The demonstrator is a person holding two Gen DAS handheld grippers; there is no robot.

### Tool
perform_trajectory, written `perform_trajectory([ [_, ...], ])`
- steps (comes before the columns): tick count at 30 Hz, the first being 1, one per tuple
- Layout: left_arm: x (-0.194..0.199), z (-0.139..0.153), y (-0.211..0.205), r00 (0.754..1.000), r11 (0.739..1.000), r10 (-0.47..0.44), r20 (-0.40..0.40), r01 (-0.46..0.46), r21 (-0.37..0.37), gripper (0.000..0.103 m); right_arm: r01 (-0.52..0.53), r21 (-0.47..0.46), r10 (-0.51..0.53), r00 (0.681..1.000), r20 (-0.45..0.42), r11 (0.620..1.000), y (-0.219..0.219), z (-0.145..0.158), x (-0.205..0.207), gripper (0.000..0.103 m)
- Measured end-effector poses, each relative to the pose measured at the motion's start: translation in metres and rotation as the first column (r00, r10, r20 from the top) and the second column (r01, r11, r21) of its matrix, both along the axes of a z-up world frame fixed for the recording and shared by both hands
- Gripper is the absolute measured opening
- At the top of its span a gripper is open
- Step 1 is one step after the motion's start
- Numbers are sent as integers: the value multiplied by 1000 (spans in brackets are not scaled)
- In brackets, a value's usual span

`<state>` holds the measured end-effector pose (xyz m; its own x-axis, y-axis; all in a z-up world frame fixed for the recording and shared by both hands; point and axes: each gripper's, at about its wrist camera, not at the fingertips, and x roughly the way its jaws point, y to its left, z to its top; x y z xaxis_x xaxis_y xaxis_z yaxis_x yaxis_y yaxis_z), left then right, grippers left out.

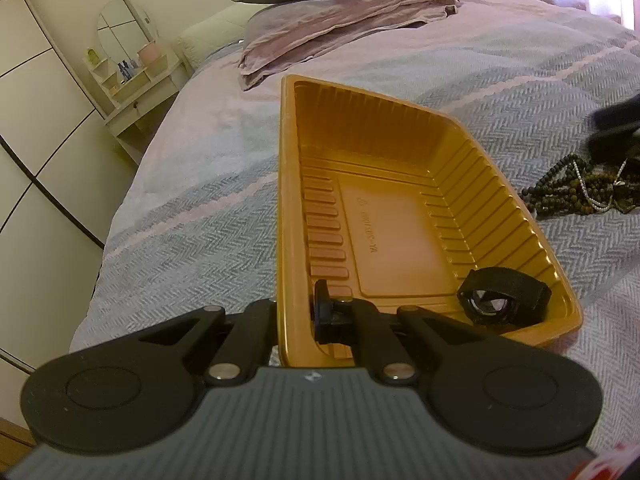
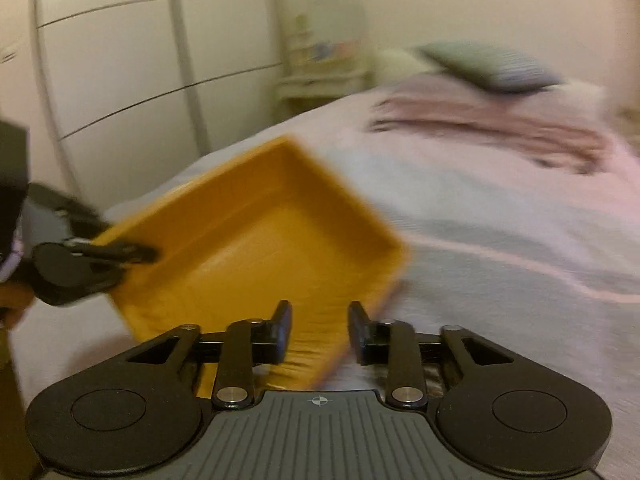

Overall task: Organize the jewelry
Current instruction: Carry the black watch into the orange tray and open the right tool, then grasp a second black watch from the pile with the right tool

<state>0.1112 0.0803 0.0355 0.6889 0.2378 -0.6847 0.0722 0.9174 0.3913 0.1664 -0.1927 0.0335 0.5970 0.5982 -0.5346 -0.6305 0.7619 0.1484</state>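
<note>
Left tool (image 1: 294,312) clamped on near-left wall of orange tray (image 1: 400,216), frame centre, on bed (image 1: 180,216). Black ring-like piece (image 1: 504,296) inside tray, lower right corner. Dark bead necklaces (image 1: 580,188) heaped on bed, right edge, beside tray. Right tool (image 2: 320,330) open, holding nothing, above tray's near edge; view blurred.

One tray, one watch, one heap of beads in front of you.

You have a single orange tray (image 1: 400,168) on the bed, and inside it one black watch (image 1: 505,295). Beside the tray lies one tangled pile of beaded necklaces (image 1: 580,190); you cannot count its separate strands, though at least one is pale and the rest are dark. You hold two grippers: the left gripper (image 1: 296,312) and the right gripper (image 2: 320,330).
</note>
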Motion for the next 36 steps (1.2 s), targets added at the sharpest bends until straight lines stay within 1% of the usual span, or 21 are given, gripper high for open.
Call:
perform_trajectory([
  [2,-1,0,0,1000,1000,0,4,0,-1,3,112,-29,-112,993,25,993,-37,-3,-5,41],
  [5,-2,-2,0,1000,1000,7,9,-7,-8,2,252,-97,-250,968,33,963,-88,-18,-11,42],
  [7,-4,-2,0,1000,1000,11,12,-11,-9,2,302,-132,-303,953,15,944,-113,-31,-16,42],
  [9,-5,-2,-1,1000,1000,14,14,-14,-7,2,317,-161,-322,947,-6,935,-130,-44,-21,42],
  [12,-4,-2,-1,1000,1000,19,11,-19,-8,2,277,-180,-286,958,-26,944,-135,-59,-27,42],
  [14,-3,-2,-1,1000,1000,22,9,-22,-8,2,232,-207,-241,970,-18,950,-130,-67,-30,42],
  [17,-2,-2,-3,1000,1000,26,7,-26,-6,2,151,-269,-155,988,7,951,-108,-74,-30,42],
  [20,-2,-2,-4,1000,1000,28,7,-28,-5,2,95,-352,-85,995,44,931,-94,-88,-24,42],
  [22,-2,-1,-3,1000,1000,28,6,-28,-7,2,58,-394,-41,998,52,917,-84,-92,-20,42],
  [26,-2,-1,-3,1000,1000,27,5,-27,-7,2,1,-484,44,996,82,875,-67,-103,-16,42],
  [28,-1,-1,-2,1000,1000,27,4,-27,-8,2,-12,-511,72,993,98,860,-62,-105,-17,41],
  [30,-2,-1,-2,1000,1000,27,3,-27,-9,2,-23,-531,88,991,98,847,-58,-109,-13,37],
  [32,-2,-1,-2,1000,1000,27,4,-27,-9,2,-30,-548,97,991,94,836,-56,-111,-12,22],
  [33,-2,-1,-2,1000,1000,26,5,-26,-9,2,-33,-555,99,991,90,831,-55,-112,-11,19],
  [36,-2,-1,-2,1000,1000,26,5,-26,-9,2,-29,-553,95,991,90,832,-55,-110,-11,18],
])
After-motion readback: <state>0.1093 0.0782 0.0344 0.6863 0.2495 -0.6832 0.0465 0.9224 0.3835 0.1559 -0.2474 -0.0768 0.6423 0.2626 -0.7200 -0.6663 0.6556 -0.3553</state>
